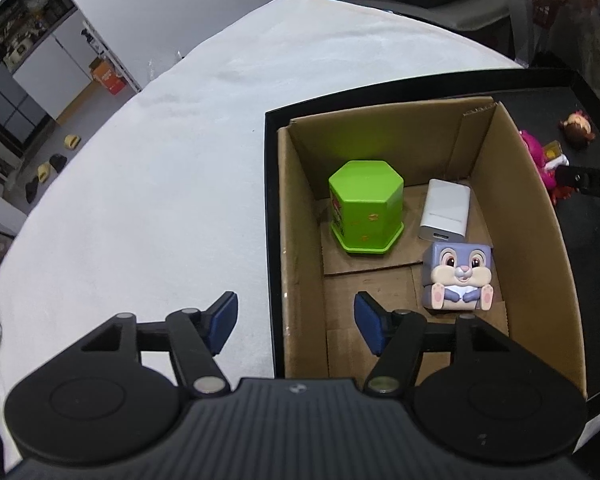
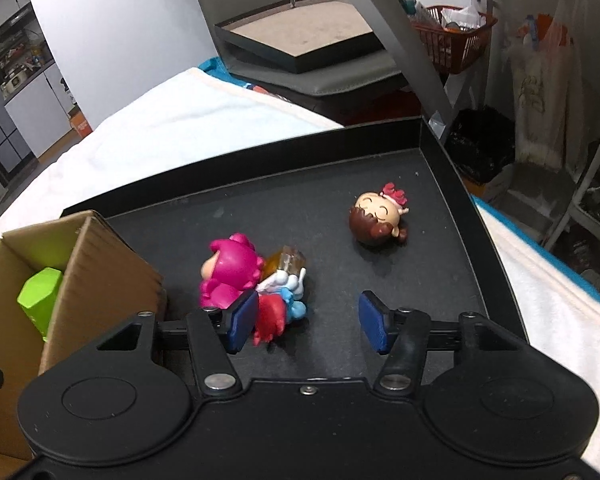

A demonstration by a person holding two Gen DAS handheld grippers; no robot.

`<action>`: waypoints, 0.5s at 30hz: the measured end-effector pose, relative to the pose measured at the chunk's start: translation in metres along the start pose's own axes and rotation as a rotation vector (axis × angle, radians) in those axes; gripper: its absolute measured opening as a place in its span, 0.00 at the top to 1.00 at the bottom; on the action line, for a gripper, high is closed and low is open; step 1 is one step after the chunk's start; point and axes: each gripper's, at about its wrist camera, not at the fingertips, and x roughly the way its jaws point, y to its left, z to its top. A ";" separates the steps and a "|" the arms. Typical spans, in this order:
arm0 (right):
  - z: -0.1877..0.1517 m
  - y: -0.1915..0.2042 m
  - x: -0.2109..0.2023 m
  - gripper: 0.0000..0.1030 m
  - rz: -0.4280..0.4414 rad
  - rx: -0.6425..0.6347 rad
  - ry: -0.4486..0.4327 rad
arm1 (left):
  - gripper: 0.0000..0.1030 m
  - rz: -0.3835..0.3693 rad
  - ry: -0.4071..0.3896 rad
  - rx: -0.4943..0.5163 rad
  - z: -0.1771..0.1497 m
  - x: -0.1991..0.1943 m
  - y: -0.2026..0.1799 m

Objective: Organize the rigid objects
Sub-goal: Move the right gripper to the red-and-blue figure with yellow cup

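— Left claw (image 1: 296,326)?
— Stood apart, blue pads empty, one pad over the white cloth (image 1: 160,160), the other over the near corner of the cardboard box (image 1: 540,216).
— Inside the box?
— Held a green hexagonal tin (image 1: 366,208) upright, a white power bank (image 1: 446,210) just beside it, and a purple bunny cube (image 1: 458,276) touching the power bank's near end.
— Right claw (image 2: 308,322)?
— Parted too, gripping nothing; hung above the black tray (image 2: 440,280), left pad right by a pink-hooded figurine (image 2: 230,268) lying near the box wall, tangled with red, blue and amber pieces.
— Anything else on the tray?
— Lay well apart, a brown-haired doll head with a red bow (image 2: 378,216).
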 end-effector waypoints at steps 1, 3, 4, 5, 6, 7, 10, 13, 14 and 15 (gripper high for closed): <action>0.000 -0.001 0.001 0.47 0.013 0.006 0.002 | 0.39 0.009 0.000 0.010 0.000 0.000 -0.002; -0.001 -0.001 0.005 0.47 0.027 -0.003 0.007 | 0.39 0.027 0.002 0.027 0.001 0.002 -0.007; -0.003 0.000 0.007 0.50 0.025 -0.015 0.013 | 0.39 0.036 0.002 0.033 0.001 0.003 -0.008; -0.004 0.001 0.009 0.58 0.028 -0.024 0.020 | 0.39 0.042 0.006 0.031 0.001 0.004 -0.008; -0.006 0.002 0.010 0.60 0.019 -0.036 0.017 | 0.39 0.043 0.013 0.025 0.002 0.005 -0.008; -0.007 0.004 0.009 0.67 0.007 -0.055 0.008 | 0.39 0.041 0.016 0.022 0.003 0.005 -0.008; -0.007 -0.001 0.007 0.81 0.001 -0.053 0.002 | 0.39 0.047 0.017 0.036 0.004 0.006 -0.012; -0.005 -0.008 0.004 0.81 0.001 -0.035 0.002 | 0.39 0.060 0.020 0.052 0.005 0.006 -0.017; -0.006 -0.010 0.003 0.81 -0.006 -0.035 0.001 | 0.39 0.061 0.019 0.053 0.006 0.005 -0.018; -0.007 -0.012 0.002 0.81 -0.006 -0.028 0.001 | 0.39 0.062 0.019 0.052 0.006 0.005 -0.019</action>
